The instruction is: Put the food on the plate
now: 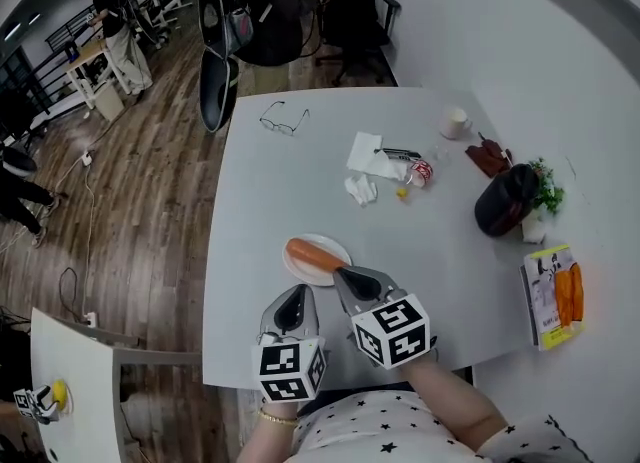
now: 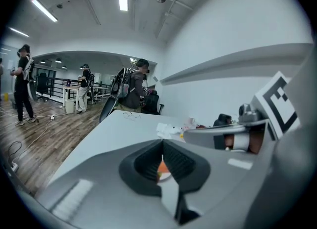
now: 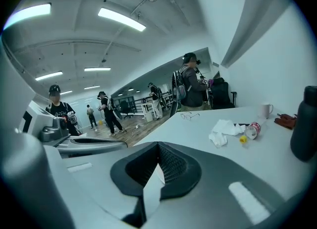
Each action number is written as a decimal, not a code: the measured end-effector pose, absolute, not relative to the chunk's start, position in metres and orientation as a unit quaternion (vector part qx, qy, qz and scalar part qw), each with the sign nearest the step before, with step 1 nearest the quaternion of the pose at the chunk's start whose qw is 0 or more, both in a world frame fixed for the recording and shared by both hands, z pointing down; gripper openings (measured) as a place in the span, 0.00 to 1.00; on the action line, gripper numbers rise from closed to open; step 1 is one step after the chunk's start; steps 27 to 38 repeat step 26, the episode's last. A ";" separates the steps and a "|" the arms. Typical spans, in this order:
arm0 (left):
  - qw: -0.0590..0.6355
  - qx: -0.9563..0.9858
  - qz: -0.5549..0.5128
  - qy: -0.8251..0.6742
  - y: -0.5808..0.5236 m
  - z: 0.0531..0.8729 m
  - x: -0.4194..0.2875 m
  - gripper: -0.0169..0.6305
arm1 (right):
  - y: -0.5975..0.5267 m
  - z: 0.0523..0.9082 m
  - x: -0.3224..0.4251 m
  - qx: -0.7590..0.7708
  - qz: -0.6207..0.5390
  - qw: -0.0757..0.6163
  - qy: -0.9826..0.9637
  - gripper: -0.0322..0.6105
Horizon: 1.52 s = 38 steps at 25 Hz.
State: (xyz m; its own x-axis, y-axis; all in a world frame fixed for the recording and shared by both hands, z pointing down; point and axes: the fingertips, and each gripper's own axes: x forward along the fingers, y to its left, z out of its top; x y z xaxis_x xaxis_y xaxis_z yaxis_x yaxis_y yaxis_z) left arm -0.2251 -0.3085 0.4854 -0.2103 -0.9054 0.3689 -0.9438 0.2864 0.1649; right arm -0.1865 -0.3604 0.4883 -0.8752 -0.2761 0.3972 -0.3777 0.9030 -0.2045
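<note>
A long orange piece of food [image 1: 311,252] lies on a small white plate [image 1: 296,270] near the table's front edge. My right gripper [image 1: 342,274] is shut with nothing between its jaws, and its tip sits by the food's right end at the plate's rim. In the right gripper view the right gripper [image 3: 158,145] shows its ribbed pads pressed together. Just below the plate, my left gripper [image 1: 298,293] is shut and empty too. In the left gripper view the left gripper [image 2: 162,143] has a sliver of the orange food [image 2: 161,167] showing behind its closed pads.
On the grey table [image 1: 300,191] lie glasses [image 1: 284,119], tissues [image 1: 370,155], a small can [image 1: 421,172], a white mug [image 1: 455,123], a black bag [image 1: 505,199] with greens [image 1: 546,189], and a book [image 1: 553,296] at the right edge. Chairs stand at the far end, and people stand far left.
</note>
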 end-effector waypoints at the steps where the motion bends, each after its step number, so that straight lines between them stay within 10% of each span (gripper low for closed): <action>1: 0.200 0.596 0.048 -0.776 -0.309 0.485 -0.224 0.04 | -0.359 0.488 -0.186 0.171 0.139 0.182 -0.958 0.05; 38: 0.182 0.591 0.049 -0.784 -0.304 0.473 -0.219 0.04 | -0.341 0.482 -0.182 0.165 0.121 0.184 -0.961 0.05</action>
